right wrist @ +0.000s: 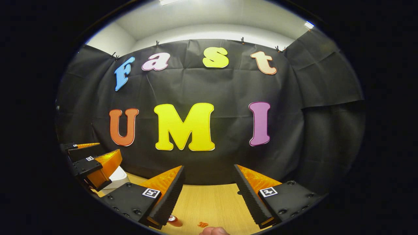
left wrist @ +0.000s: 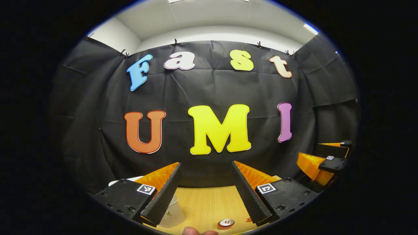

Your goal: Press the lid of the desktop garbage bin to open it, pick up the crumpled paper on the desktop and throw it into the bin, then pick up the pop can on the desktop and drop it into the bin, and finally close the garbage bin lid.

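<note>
Both grippers are held above the wooden desktop (left wrist: 209, 202), facing the booth wall. My left gripper (left wrist: 206, 164) is open, with nothing between its fingers. Below it the pop can (left wrist: 226, 223) stands upright, its top showing. A white rounded object (left wrist: 125, 180), apparently the bin, peeks out behind the left finger. My right gripper (right wrist: 209, 167) is also open and holds nothing. The pop can (right wrist: 174, 220) shows beside its left finger. The same white rounded object (right wrist: 116, 178) sits at the left, behind the left gripper (right wrist: 109, 147). The right gripper (left wrist: 309, 150) appears at the right edge.
A pale translucent container (left wrist: 170, 212) stands on the desktop under the left finger of my left gripper. A small orange scrap (right wrist: 202, 224) lies on the wood near the can. A fingertip (left wrist: 199, 231) shows at the bottom edge. The black cloth wall closes the far side.
</note>
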### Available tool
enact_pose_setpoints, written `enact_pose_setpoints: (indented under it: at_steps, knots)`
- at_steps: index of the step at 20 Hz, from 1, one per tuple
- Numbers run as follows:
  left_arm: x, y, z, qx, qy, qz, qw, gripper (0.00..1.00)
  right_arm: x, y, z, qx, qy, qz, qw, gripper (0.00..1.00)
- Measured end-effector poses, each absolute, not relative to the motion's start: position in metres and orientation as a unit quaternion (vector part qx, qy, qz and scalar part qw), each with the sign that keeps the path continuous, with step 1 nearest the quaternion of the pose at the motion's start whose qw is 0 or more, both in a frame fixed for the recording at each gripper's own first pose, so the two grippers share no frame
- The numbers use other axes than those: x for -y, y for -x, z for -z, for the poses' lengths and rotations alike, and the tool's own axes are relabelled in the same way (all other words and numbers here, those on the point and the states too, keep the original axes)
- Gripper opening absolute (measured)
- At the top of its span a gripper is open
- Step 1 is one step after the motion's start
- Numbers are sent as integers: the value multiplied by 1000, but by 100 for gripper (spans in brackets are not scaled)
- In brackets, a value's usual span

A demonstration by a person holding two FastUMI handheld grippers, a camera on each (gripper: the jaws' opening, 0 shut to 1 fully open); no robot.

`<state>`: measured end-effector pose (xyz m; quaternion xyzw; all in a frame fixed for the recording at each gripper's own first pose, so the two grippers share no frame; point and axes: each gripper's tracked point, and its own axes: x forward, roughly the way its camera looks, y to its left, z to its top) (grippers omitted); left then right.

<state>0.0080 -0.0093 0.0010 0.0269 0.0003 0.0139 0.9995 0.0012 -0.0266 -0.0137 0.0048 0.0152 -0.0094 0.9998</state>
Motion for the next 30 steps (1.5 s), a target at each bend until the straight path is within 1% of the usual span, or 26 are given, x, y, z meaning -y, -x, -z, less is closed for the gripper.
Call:
enact_pose_setpoints:
  at_steps: [2, 5, 6, 12, 16, 17, 20, 22, 25, 26, 27, 28, 29, 30]
  knots:
    - [10, -7, -1, 2, -28, -15, 1000, 97, 28, 0, 14, -16, -6, 10, 1000, 94]
    - [7, -7, -1, 2, -28, -20, 999, 97, 29, 2, 15, -17, -6, 9, 1000, 92]
    - [6, -8, 0, 1, -28, -23, 999, 97, 30, 3, 16, -19, -5, 9, 1000, 94]
    - [-13, -8, -3, 3, -31, -55, 998, 97, 34, 4, 15, -20, -2, 8, 1000, 94]
    - [-33, -9, -3, 5, -41, -86, 995, 97, 35, 2, 14, -19, -2, 6, 1000, 94]
    - [-40, -10, -3, 5, -44, -96, 994, 97, 35, 3, 14, -20, -3, 4, 1000, 92]
    - [-64, -11, 0, 1, -47, -130, 990, 97, 32, 1, 13, -21, 2, -3, 1000, 94]
    - [-79, -12, 7, -9, -44, -149, 988, 96, 31, 0, 13, -22, 5, -7, 1000, 92]
    - [-96, -13, 21, -30, -37, -173, 984, 96, 28, -4, 20, -30, 14, -12, 999, 92]
    - [-103, -14, 25, -35, -35, -183, 982, 96, 26, -4, 22, -33, 17, -15, 999, 94]
    - [-112, -14, 30, -42, -34, -197, 979, 96, 24, -3, 23, -35, 19, -18, 999, 92]
    - [-121, -13, 36, -49, -32, -210, 976, 96, 22, -2, 23, -36, 21, -22, 999, 94]
    - [-127, -15, 43, -60, -31, -218, 974, 93, 20, -2, 23, -35, 21, -26, 999, 94]
    - [-131, -16, 50, -69, -31, -224, 972, 92, 19, -2, 22, -34, 20, -30, 999, 92]
